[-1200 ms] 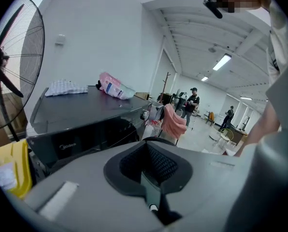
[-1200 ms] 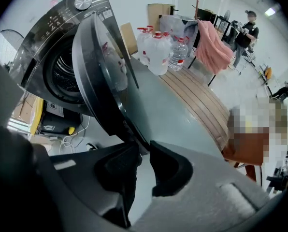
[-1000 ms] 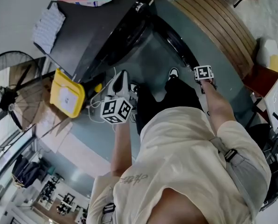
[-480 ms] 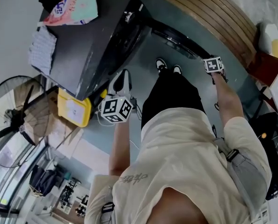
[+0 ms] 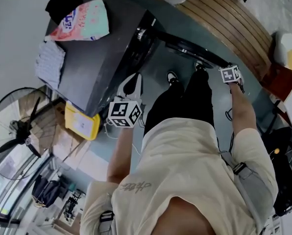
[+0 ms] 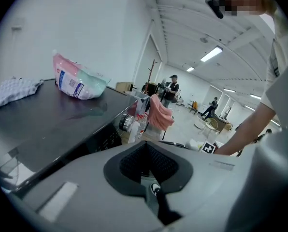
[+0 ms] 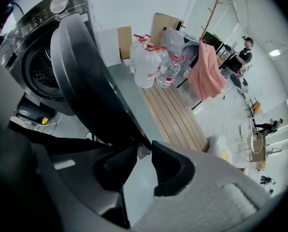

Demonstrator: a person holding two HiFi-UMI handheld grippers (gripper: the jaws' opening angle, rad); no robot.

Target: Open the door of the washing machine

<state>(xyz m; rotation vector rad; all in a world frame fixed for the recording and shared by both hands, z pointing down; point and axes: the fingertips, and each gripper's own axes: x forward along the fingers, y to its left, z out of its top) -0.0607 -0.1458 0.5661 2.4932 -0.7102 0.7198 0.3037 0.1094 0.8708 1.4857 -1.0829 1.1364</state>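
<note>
Standing open, the round door (image 7: 86, 86) of the dark front-loading washing machine (image 5: 97, 58) hangs clear of the cabinet, with the drum opening (image 7: 42, 71) exposed behind it. The right gripper (image 7: 141, 151) is at the free edge of that door; its jaws are clamped on the rim, whose tip sits between the two dark pads. The left gripper (image 6: 145, 149) is held in the air near the machine's front, apart from the door; its jaws are pressed together at the tips with nothing between them. On the machine's flat top lie a pink and teal packet (image 5: 85, 21) and, just beside it, a checked cloth (image 5: 50, 65). A yellow container (image 5: 82, 121) stands on the floor at the machine's side, and a pedestal fan (image 5: 18, 131) is farther out on that side. Beyond the door, large clear water bottles (image 7: 146, 62) with red caps stand at the end of a slatted wooden platform (image 5: 229, 18), and a pink garment (image 7: 207, 74) hangs from a coat stand. The person's shoe (image 5: 172, 77) is on the floor in front of the machine.
</note>
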